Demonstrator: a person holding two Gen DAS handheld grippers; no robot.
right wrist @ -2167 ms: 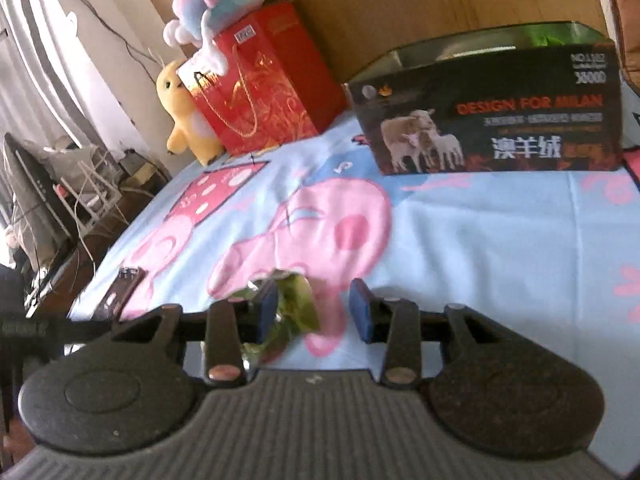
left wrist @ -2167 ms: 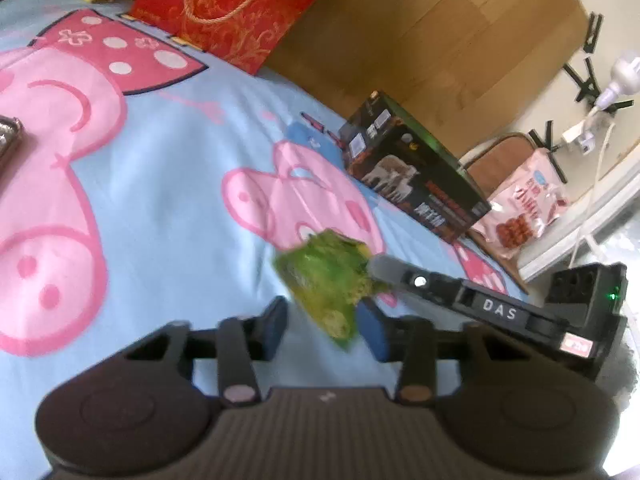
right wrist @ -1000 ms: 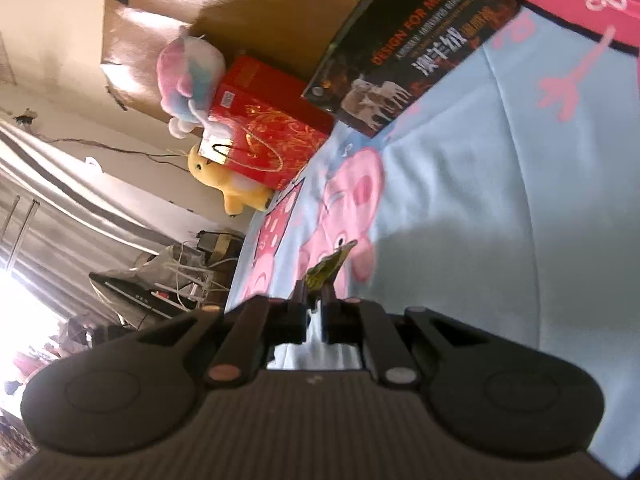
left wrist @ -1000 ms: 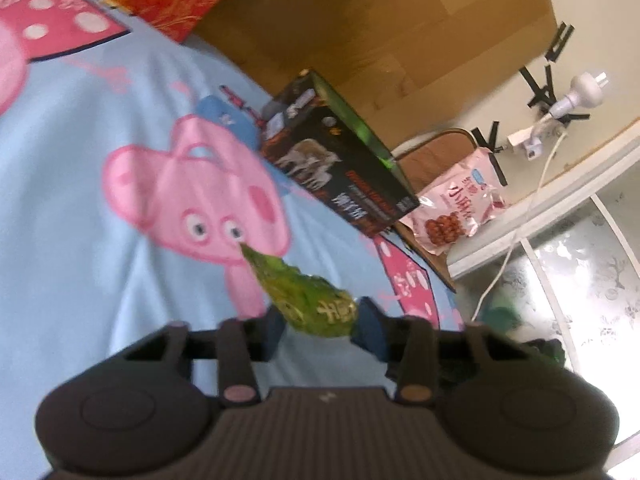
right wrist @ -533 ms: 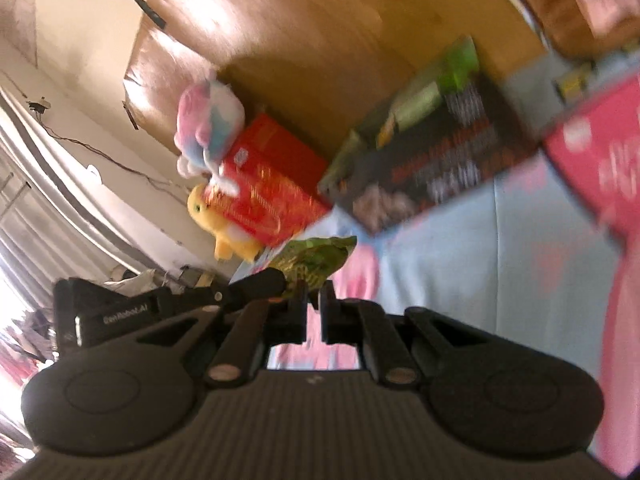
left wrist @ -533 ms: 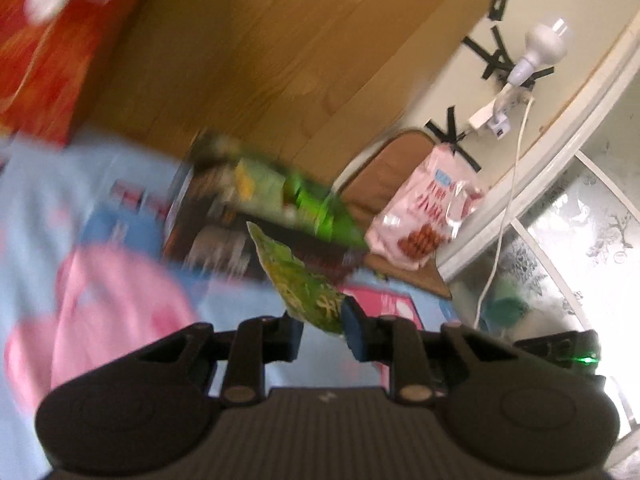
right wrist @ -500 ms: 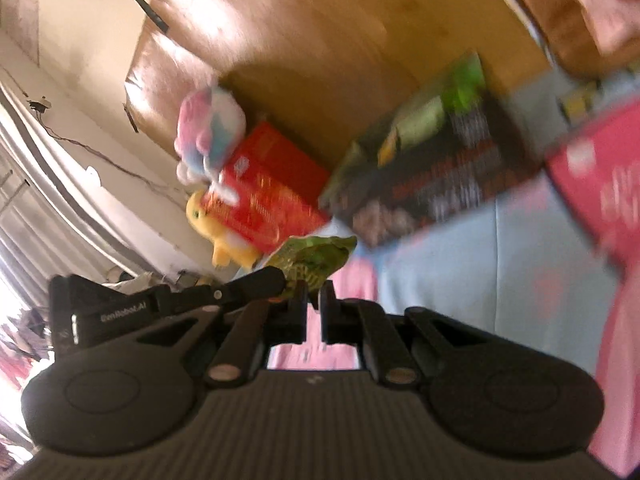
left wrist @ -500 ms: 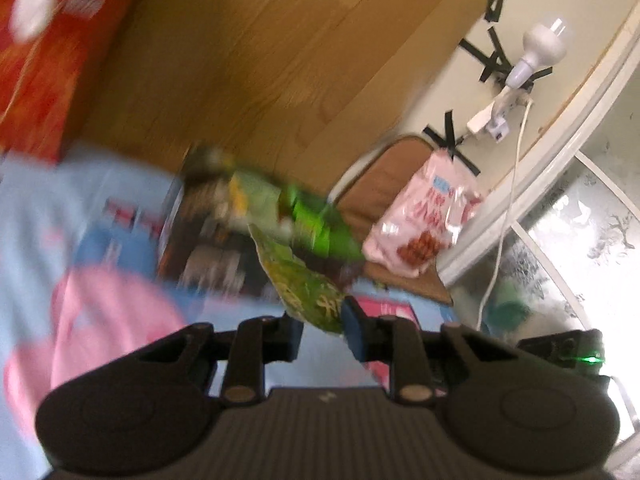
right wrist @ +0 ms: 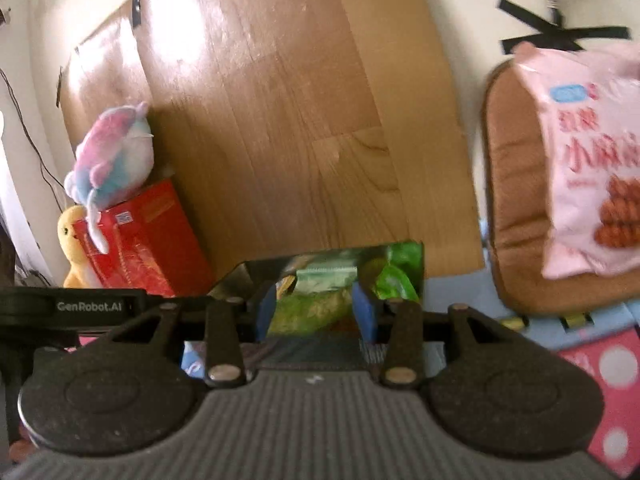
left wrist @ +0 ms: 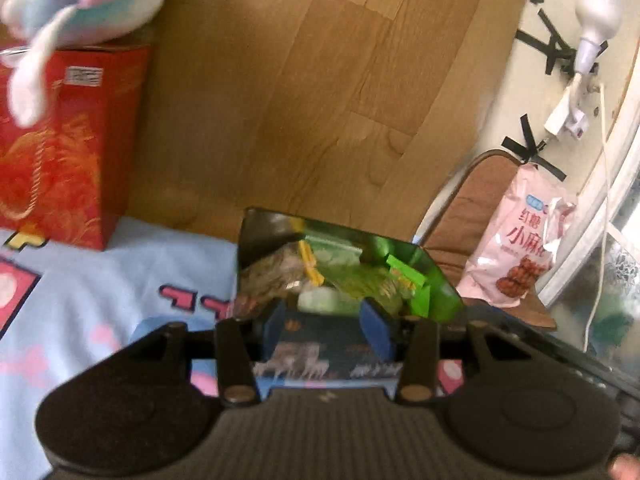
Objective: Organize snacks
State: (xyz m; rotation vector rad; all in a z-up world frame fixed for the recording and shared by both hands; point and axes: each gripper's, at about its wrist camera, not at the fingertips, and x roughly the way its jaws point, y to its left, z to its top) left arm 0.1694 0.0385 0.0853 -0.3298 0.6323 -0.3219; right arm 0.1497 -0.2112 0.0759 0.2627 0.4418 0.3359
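Observation:
A dark open box (left wrist: 436, 292) printed with sheep stands on the bed and holds several green snack packets (left wrist: 360, 276). My left gripper (left wrist: 326, 326) is open and empty, just above the box's near wall. My right gripper (right wrist: 314, 312) is open and empty too, over the same box (right wrist: 404, 256), with green packets (right wrist: 316, 308) lying between its fingers inside the box. The other gripper's black body (right wrist: 72, 306) shows at the left of the right wrist view.
A red gift bag (left wrist: 60, 152) with a plush toy (left wrist: 76, 4) on top stands to the left by the wooden headboard (left wrist: 304, 92). A pink snack bag (left wrist: 520, 240) leans on a brown cushion (right wrist: 516, 184) to the right. The bedsheet (left wrist: 120, 280) is blue and pink.
Both grippers carried green packets to the box and have opened; the packets now lie in the box. Both views have moved up close to the box.

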